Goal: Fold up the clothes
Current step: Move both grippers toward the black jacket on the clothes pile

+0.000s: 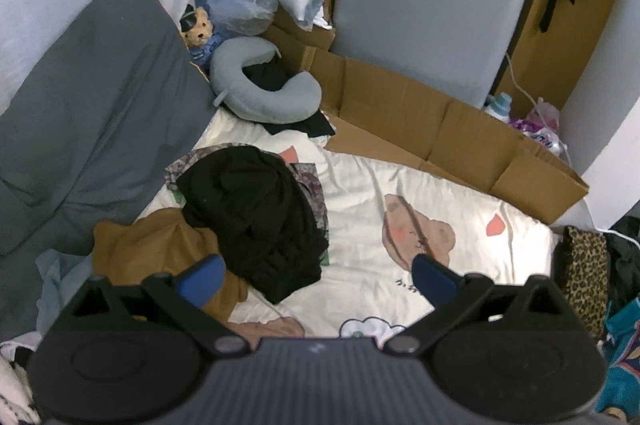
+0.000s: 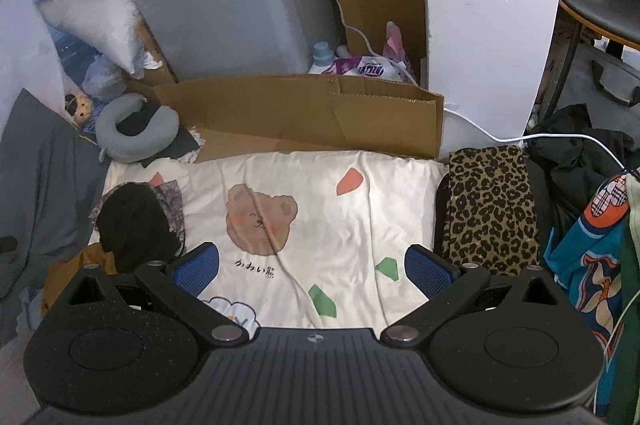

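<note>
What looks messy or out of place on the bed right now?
A crumpled black garment lies heaped on a brown one at the left of the bear-print sheet, unfolded. The leopard-print piece at the right edge looks flat and neat. Both grippers, left and right, are open and empty.

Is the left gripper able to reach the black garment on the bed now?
Probably yes. The left gripper is open, and the black garment lies on top of the pile just ahead, with nothing covering it.

One black garment, one brown garment — one leopard-print cloth.
</note>
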